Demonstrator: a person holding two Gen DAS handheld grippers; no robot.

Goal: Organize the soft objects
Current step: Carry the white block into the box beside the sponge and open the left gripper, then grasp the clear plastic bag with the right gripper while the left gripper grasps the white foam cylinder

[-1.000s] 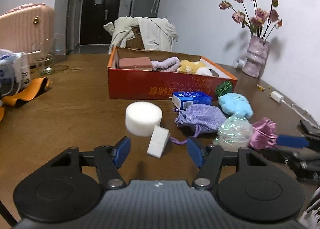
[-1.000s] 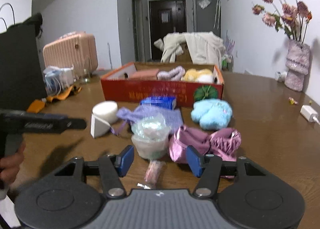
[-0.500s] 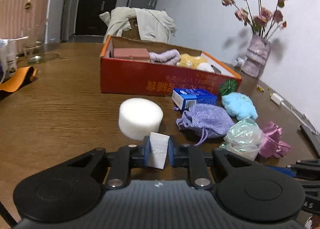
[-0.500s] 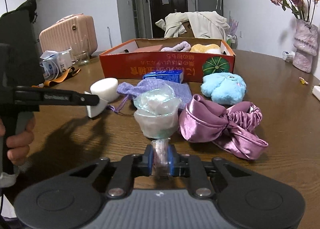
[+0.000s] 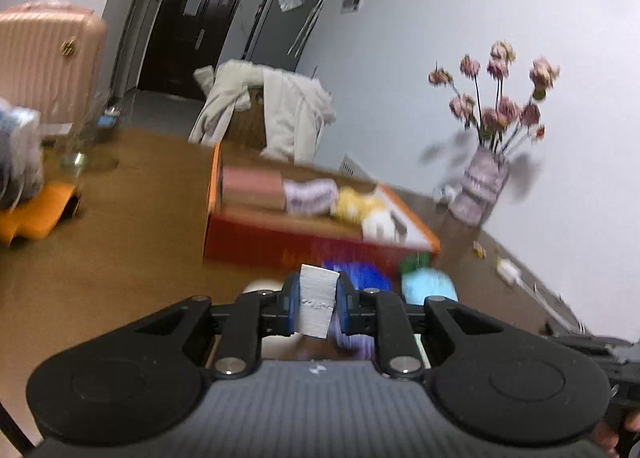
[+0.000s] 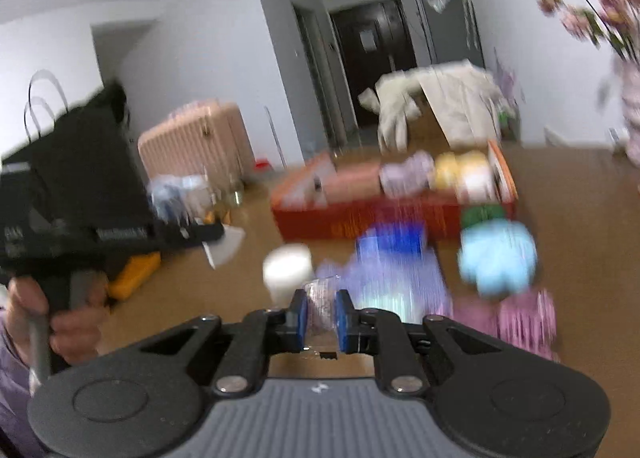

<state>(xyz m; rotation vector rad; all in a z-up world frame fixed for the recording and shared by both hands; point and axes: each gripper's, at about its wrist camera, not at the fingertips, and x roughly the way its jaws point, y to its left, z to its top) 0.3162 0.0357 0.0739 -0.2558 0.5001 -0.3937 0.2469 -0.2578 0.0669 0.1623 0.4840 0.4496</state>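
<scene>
My left gripper [image 5: 316,304] is shut on a white foam wedge [image 5: 316,300] and holds it off the table. From the right wrist the same wedge [image 6: 224,247] shows at the tip of the left gripper, with a hand below it. My right gripper [image 6: 320,316] is shut on a small clear crinkly plastic packet [image 6: 320,308], also lifted. Ahead stands the red cardboard box [image 5: 304,244] with a pink block, a lilac roll and a yellow plush inside. On the table lie a white foam cylinder [image 6: 287,270], a lilac pouch [image 6: 400,278], a light blue plush [image 6: 498,258] and a pink satin scrunchie [image 6: 524,316].
A blue carton [image 6: 394,240] and a green pumpkin-like ball [image 6: 480,214] sit against the box front. A vase of dried flowers [image 5: 482,186] stands at the right wall. An orange strap [image 5: 36,212], a glass and a pink suitcase [image 5: 44,58] are on the left.
Both grippers closed, the left on the white wedge, the right on the clear packet, then rose off the table with them. Both views now tilt upward and blur.
</scene>
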